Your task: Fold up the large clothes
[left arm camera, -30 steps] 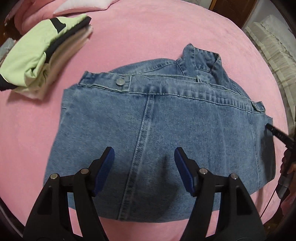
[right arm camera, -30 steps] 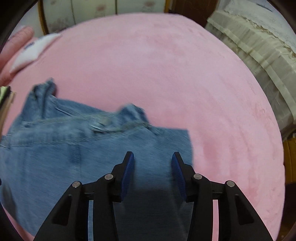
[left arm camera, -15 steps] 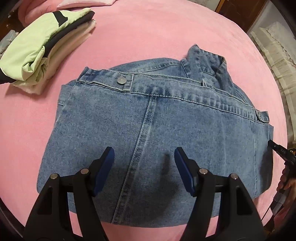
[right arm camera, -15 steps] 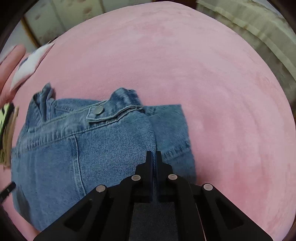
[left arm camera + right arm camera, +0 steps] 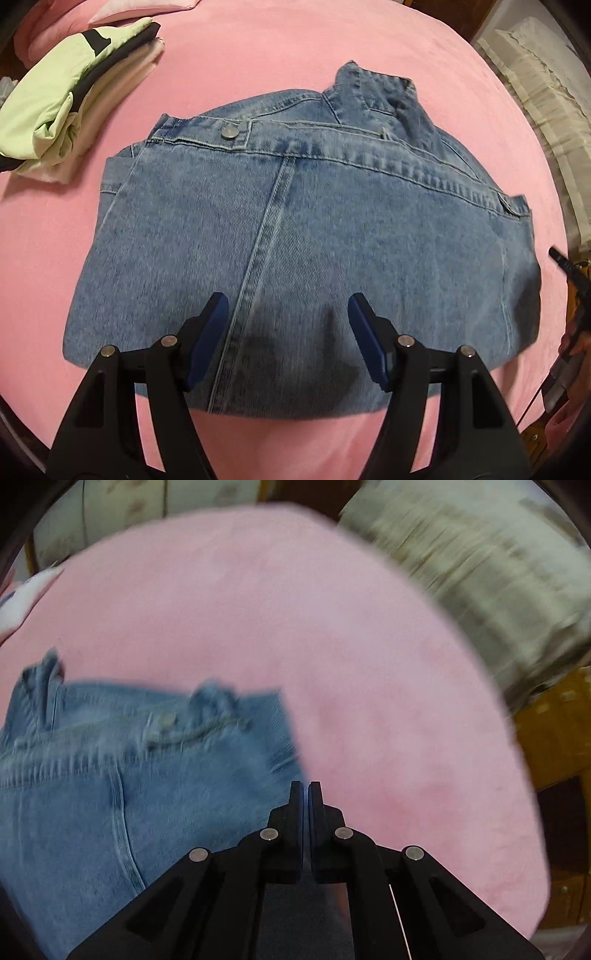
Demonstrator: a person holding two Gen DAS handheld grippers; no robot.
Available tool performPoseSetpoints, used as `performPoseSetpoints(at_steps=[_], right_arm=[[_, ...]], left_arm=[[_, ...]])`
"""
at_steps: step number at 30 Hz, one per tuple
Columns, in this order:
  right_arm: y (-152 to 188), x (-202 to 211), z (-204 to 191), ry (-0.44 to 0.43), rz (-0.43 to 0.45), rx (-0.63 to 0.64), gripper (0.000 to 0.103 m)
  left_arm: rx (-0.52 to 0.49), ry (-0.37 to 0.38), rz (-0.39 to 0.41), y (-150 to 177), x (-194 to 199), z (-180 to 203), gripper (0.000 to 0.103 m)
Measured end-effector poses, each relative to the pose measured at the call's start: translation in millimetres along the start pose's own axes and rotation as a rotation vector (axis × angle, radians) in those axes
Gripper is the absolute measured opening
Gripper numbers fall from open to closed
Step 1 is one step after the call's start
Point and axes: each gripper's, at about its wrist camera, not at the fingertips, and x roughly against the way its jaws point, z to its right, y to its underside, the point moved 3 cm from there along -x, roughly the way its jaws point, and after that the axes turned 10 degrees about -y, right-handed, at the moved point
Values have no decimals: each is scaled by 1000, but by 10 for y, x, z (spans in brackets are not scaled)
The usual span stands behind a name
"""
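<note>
A folded blue denim jacket (image 5: 314,229) lies flat on the pink bed (image 5: 258,55), its collar at the far right. My left gripper (image 5: 288,314) is open and empty, hovering over the jacket's near edge. In the right wrist view, which is blurred by motion, the jacket (image 5: 110,794) fills the lower left. My right gripper (image 5: 305,788) is shut with nothing visible between its fingers, at the jacket's right edge over the pink bed (image 5: 332,646). Its tip also shows at the right edge of the left wrist view (image 5: 561,258).
A stack of folded clothes (image 5: 70,99), light green on top, sits at the far left of the bed. A pink pillow (image 5: 140,7) lies beyond it. A cream ruffled cover (image 5: 480,572) and wooden furniture (image 5: 554,731) stand past the bed's right edge.
My right gripper closed from open to shut and has swung to the right off the jacket's edge. My left gripper stayed open and moved slightly over the jacket.
</note>
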Motion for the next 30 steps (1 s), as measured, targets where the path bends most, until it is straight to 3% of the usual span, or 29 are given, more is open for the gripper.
performPoseSetpoints(at_steps=[2,5,7,9,13,16,19,22,25,27,30], right_arm=[[47,228,-25,-90,42,-21,1],[251,423,-325,-324,4,-38,1],[515,454,-578,-490,-89,-47,1],[845,478,-802,-664,-181,-61,1],[1441,450,-1123,-775,-337,-74,1],[1720,413,-1315,-825,-395,-65,1],[1926,437,-1371,-836,-404,4,1],[2102,369,-1245,-854,-408,33,1],[1948,374,-1046,-851,-363,61,1],[1778,356,-831,-788,-303,92,1],[1456,226,-305,-703,-291,42,0]], left_arm=[[-15,30,-9,89,31,-2,64],[-32,100,-29,227,43,17,60],[-50,168,-51,338,51,60,49],[-81,238,-82,446,44,138,46],[-168,292,-126,625,4,318,39],[-212,300,-118,726,4,411,30],[-225,312,-131,765,-85,479,29],[-212,265,-123,744,-174,504,21],[-183,206,-105,686,-227,473,11],[-147,176,-87,628,-242,392,10],[-101,156,-86,585,-305,226,1]])
